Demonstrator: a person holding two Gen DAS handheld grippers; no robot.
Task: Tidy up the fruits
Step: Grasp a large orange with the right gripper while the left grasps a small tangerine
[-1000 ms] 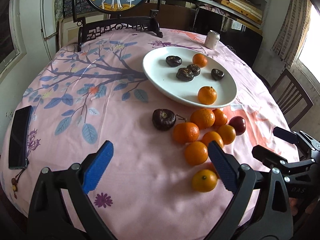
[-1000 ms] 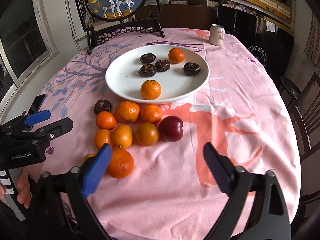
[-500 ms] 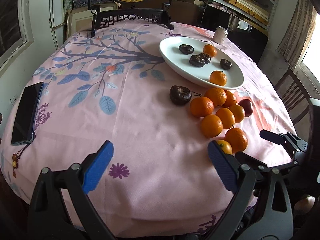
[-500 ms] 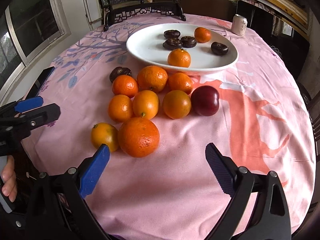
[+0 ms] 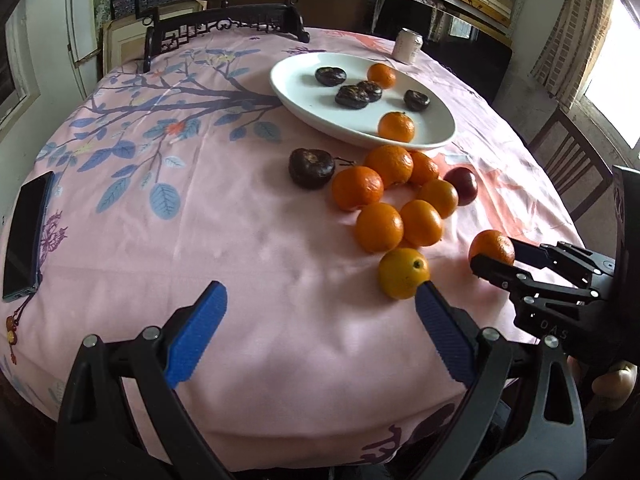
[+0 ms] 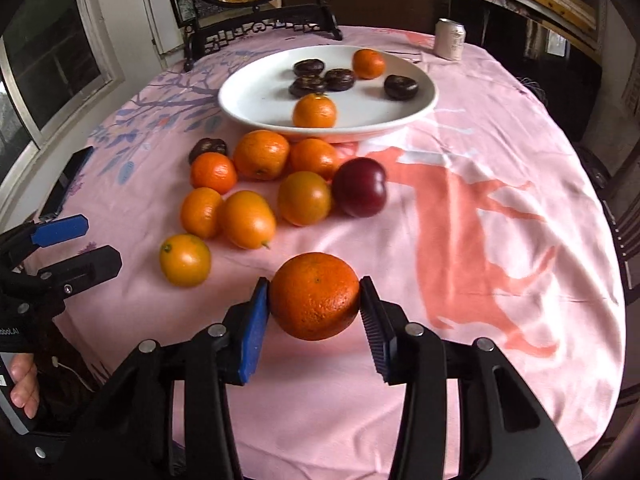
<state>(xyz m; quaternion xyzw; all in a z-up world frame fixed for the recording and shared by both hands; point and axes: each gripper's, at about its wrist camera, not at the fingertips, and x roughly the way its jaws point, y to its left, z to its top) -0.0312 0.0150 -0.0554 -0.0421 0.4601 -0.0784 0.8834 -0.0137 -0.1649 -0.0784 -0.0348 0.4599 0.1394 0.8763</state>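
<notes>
My right gripper (image 6: pixel 314 300) is shut on a large orange (image 6: pixel 315 295), held just above the pink tablecloth at the near side; the same orange (image 5: pixel 491 247) shows in the left wrist view. My left gripper (image 5: pixel 320 320) is open and empty near the table's front edge. A cluster of several oranges (image 6: pixel 262 154), a red plum (image 6: pixel 360 186) and a dark fruit (image 6: pixel 208 147) lies in front of a white plate (image 6: pixel 248 100). The plate holds two oranges and several dark fruits. A lone yellow-orange fruit (image 5: pixel 404 273) lies close to the left gripper's right finger.
A drink can (image 6: pixel 450 39) stands behind the plate. A black phone (image 5: pixel 26 228) lies at the table's left edge. A dark wooden stand with a round picture (image 5: pixel 224 24) stands at the back. Chairs (image 5: pixel 572 160) stand on the right.
My right gripper has closed on the large orange and lifted it away from the cluster. The left gripper has stayed open and shifted its view a little.
</notes>
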